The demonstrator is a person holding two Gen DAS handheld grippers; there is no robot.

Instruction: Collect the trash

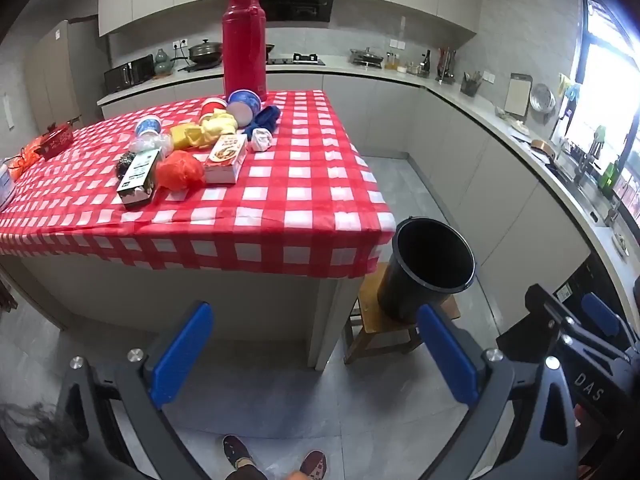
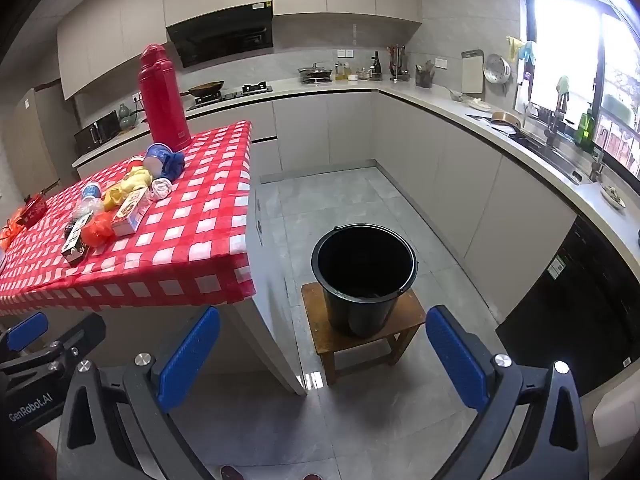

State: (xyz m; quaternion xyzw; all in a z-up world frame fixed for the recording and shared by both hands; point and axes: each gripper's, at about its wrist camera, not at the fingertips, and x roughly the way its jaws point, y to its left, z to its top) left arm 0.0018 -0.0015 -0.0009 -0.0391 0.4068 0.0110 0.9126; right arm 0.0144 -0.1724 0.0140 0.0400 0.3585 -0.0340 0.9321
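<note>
Two tools spread wide, gripping nothing: left tool (image 1: pixel 316 360), right tool (image 2: pixel 322 356). Trash pile (image 1: pixel 188 148) up on the table (image 1: pixel 304 184), ahead-left, nearer the left tool. Bucket (image 2: pixel 364 276) straight ahead of the right, on a stool (image 2: pixel 320 340).

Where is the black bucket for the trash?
The black bucket stands on a small wooden stool on the floor, just right of the table with the red checked cloth.

Counted things on the checked table and beside it

One red thermos (image 1: pixel 244 40), three paper cups (image 1: pixel 245 106), two cartons (image 1: pixel 226 158), one black bucket (image 2: pixel 364 276) and one wooden stool (image 2: pixel 362 340) are counted.
</note>
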